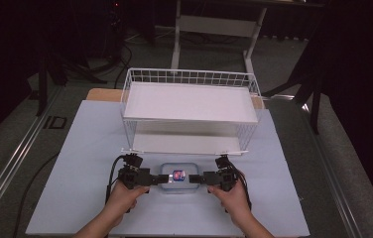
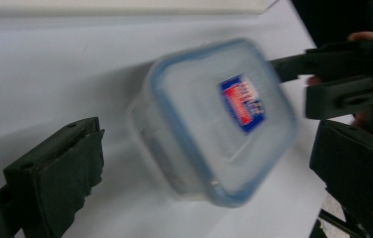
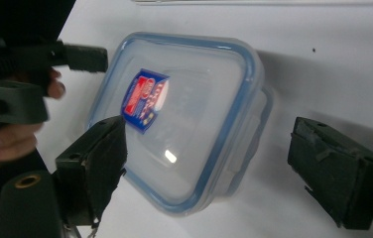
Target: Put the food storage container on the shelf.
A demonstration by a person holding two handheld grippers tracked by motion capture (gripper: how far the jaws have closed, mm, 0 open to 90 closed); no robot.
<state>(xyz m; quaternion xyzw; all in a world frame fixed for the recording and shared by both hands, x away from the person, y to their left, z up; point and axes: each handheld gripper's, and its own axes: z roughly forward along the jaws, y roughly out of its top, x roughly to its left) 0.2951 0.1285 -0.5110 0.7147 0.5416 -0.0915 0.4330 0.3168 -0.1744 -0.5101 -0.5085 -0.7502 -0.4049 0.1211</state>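
Note:
A clear plastic box (image 1: 177, 177) with a blue-rimmed lid and a red-and-blue label sits on the white table near the front edge. My left gripper (image 1: 163, 179) points at its left end, my right gripper (image 1: 194, 178) at its right end. In the left gripper view the box (image 2: 214, 124) lies between my left gripper's (image 2: 209, 168) wide-apart jaws, with a gap at each side. In the right gripper view my right gripper (image 3: 214, 158) straddles the near end of the box (image 3: 184, 119); its pads stand clear of the walls. Both are open.
A white wire basket shelf (image 1: 189, 101) with two levels stands just behind the box, taking up the middle of the table (image 1: 75, 163). A hand holds each gripper from the bottom edge. Cables trail to the left and right.

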